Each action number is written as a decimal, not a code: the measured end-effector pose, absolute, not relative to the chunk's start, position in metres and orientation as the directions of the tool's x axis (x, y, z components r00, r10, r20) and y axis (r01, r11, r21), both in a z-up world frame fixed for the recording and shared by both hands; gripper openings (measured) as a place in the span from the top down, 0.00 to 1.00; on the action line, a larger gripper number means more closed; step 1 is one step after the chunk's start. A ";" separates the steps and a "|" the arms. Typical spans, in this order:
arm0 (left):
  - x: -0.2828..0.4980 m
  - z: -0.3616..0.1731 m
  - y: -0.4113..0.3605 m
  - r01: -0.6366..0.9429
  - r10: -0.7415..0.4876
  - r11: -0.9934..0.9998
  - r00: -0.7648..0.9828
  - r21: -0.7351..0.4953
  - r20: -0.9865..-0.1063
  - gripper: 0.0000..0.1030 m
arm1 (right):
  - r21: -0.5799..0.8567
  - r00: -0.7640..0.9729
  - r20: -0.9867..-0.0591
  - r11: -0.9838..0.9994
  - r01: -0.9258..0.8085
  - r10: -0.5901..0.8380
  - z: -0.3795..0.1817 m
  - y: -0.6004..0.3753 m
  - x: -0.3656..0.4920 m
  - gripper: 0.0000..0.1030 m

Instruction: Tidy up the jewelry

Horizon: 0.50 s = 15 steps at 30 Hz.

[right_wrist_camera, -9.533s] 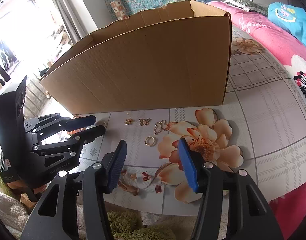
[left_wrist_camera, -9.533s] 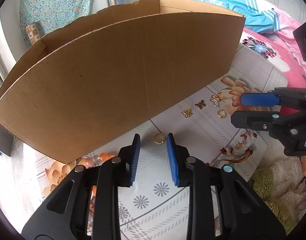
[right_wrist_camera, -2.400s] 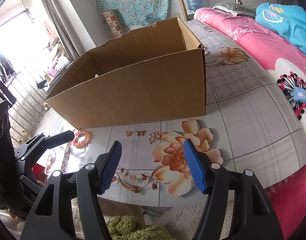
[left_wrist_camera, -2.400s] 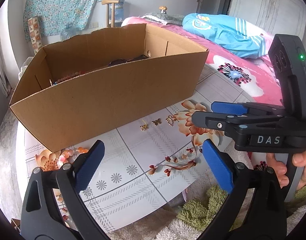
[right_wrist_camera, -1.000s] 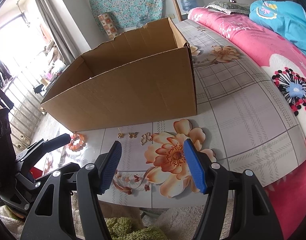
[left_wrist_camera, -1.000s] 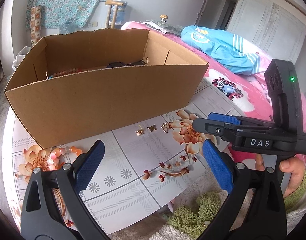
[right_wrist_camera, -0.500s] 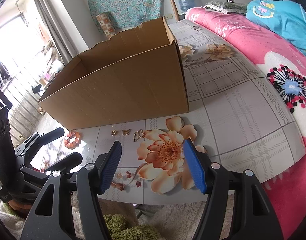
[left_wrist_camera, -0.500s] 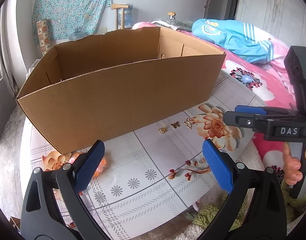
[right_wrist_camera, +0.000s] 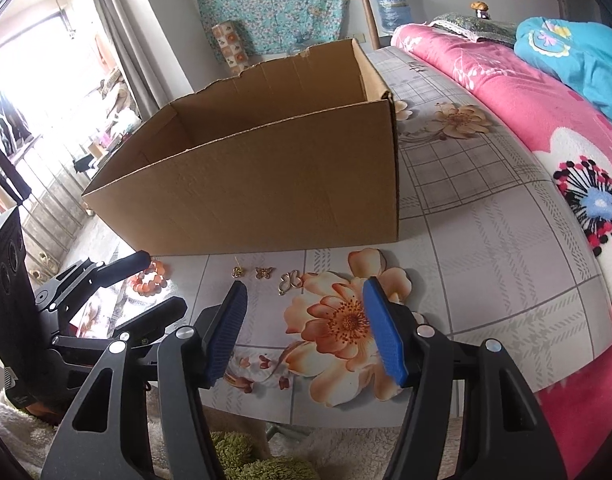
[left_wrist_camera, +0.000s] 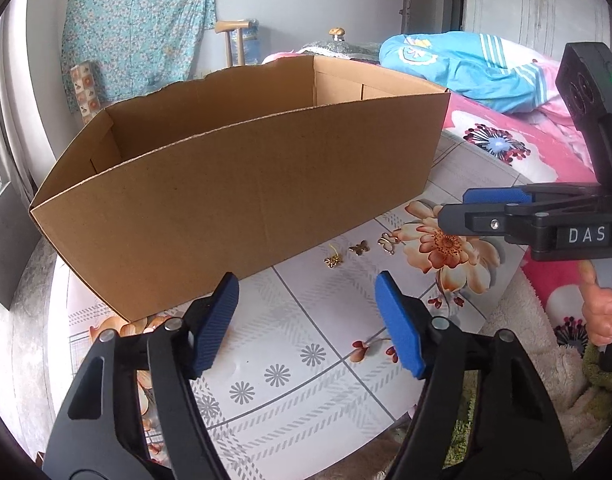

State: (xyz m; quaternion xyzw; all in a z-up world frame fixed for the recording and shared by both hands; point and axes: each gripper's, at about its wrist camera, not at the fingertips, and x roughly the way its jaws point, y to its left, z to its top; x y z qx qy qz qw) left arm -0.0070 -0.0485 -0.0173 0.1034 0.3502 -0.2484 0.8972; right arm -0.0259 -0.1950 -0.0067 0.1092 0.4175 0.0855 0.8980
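1. Step in hand, as judged: between picks. Both grippers hang over the near edge of the floral-print tabletop (right_wrist_camera: 486,240), neither carrying anything.
2. Left gripper (left_wrist_camera: 306,320): jaws standing wide, nothing between them. Right gripper (right_wrist_camera: 304,330): jaws likewise wide and bare.
3. Left to right along the foot of the open brown cardboard box (right_wrist_camera: 266,184), right wrist view: one orange beaded bracelet (right_wrist_camera: 151,278) toward the left edge; one small gold flower charm on a thin stem (right_wrist_camera: 237,271); one small gold butterfly charm (right_wrist_camera: 263,272); one gold looped clasp piece (right_wrist_camera: 289,281).
4. Count: four loose pieces on the tabletop, one box. Box contents cannot be seen from here.
5. The three gold pieces lie near each other but apart, just ahead of the right gripper.
6. Next move, as judged: lower one gripper over a single charm, close narrow and low on it. The pieces are flat and tiny, so they may slip.
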 end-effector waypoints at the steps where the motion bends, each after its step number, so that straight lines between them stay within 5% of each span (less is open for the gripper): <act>1: -0.006 -0.018 -0.049 0.524 -0.375 0.852 0.629 0.015 -0.681 0.41 | 0.260 0.632 -0.735 0.963 -0.072 0.246 -0.008 -0.193 -0.024 0.48; 15: 0.007 -0.035 -0.061 0.580 -0.423 0.814 0.550 -0.036 -0.720 0.73 | 0.106 0.564 -0.796 0.968 -0.227 0.220 -0.023 -0.161 0.002 0.72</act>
